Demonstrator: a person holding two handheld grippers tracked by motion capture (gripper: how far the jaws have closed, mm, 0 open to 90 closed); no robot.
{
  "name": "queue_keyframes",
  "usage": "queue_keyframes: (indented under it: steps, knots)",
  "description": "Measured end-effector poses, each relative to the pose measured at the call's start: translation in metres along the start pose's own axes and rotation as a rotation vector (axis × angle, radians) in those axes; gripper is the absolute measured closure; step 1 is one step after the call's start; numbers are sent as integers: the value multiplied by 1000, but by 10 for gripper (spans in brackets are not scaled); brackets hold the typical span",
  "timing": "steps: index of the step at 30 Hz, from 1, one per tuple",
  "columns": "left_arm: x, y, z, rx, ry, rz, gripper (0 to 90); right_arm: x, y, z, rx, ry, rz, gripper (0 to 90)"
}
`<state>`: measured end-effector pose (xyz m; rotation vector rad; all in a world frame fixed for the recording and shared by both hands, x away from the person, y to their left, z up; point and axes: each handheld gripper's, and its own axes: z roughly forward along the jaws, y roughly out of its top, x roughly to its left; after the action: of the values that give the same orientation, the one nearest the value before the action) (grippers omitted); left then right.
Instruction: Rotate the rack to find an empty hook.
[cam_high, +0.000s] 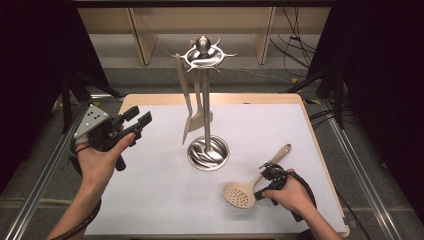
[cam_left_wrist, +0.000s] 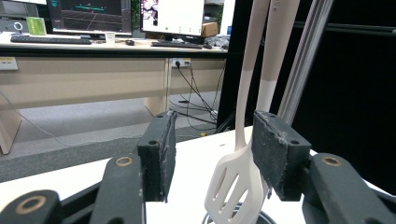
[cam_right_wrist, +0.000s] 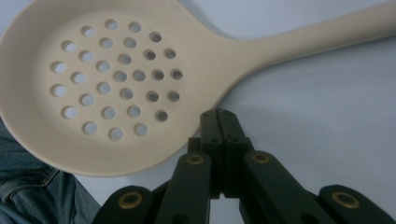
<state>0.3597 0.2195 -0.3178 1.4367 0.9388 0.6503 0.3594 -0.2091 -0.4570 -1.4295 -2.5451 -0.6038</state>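
Item: beige skimmer spoon (cam_high: 246, 189), perforated bowl, lay flat on the white bench (cam_high: 150, 200) near its front right, before the steel utensil stand (cam_high: 207, 150). Right tongs (cam_right_wrist: 218, 115) were shut, empty, tips just beside the spoon's neck. Left tongs (cam_left_wrist: 212, 154) stood open, empty, held above the bench and aimed at the hanging slotted turner (cam_left_wrist: 236, 182)

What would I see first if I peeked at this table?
A shiny metal stand rises in the middle of the white table, with two pale spatulas hanging from its top. Near the right tool, a cream spoon full of little holes lies flat. The left tool waits open on the left side.
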Motion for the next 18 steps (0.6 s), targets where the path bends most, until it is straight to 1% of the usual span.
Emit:
queue_keyframes:
  steps: [1, 2, 3, 5, 7, 8, 13, 14, 15, 16, 17, 18]
  knots:
    - [0, 0, 0, 0, 1, -1, 490, 1, 2, 2, -7, 1, -16, 900]
    - [0, -1, 0, 4, 1, -1, 489, 5, 5, 3, 9, 10, 7, 900]
    - [0, -1, 1, 6, 0, -2, 489, 6, 7, 5, 7, 8, -19, 900]
    - [1, -2, 1, 11, 0, -1, 488, 10, 12, 9, -8, 14, -48, 900]
    - [1, -3, 1, 15, -2, -2, 487, 17, 16, 12, -10, 26, -25, 900]
    - [1, -3, 1, 17, -1, -2, 486, 18, 18, 14, -21, 23, -43, 900]
    - [1, -3, 0, 20, 2, 1, 486, 33, 31, 19, -16, 28, -64, 900]
    - [1, -4, 0, 21, 1, 1, 485, 35, 34, 21, -35, 23, -75, 900]
    - [1, -4, 0, 22, 2, -1, 485, 38, 36, 22, -20, 28, -67, 900]
    - [1, -4, 0, 24, 4, -2, 485, 38, 39, 24, -42, 50, -96, 900]
    - [2, -5, 1, 26, 2, 0, 485, 41, 42, 28, -30, 94, -90, 900]
    - [2, -5, 1, 27, 1, -1, 484, 46, 44, 34, -27, 113, -106, 900]
